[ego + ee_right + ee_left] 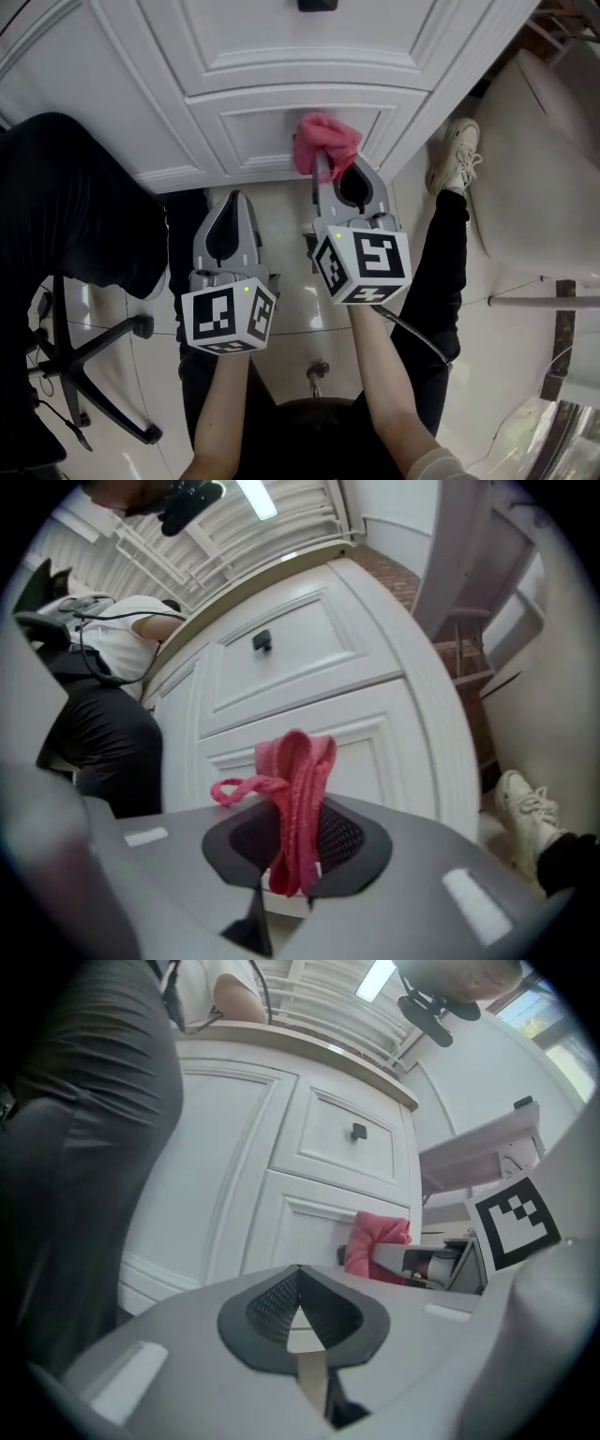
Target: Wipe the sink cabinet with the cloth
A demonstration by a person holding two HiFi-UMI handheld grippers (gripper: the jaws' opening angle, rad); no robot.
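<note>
Left tongs [232, 199]: jaws together, nothing between them, held back and low. Right tongs [328, 167]: reached further forward, jaws clamped on the cloth [324, 139]. Both forearms [380, 375] bare, extended side by side.

Left gripper [300, 1281] closed on nothing; pink cloth [373, 1241] against cabinet [234, 1176].

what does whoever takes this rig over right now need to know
Right claw: shut on the pink cloth, held at the lower panel of the white sink cabinet, apparently touching it.
Left claw: shut, empty, short of the cabinet, over the tiled floor.
Done: cannot tell how much is wiped.
Left: wipe across the lower panel, then the drawer front above.
</note>
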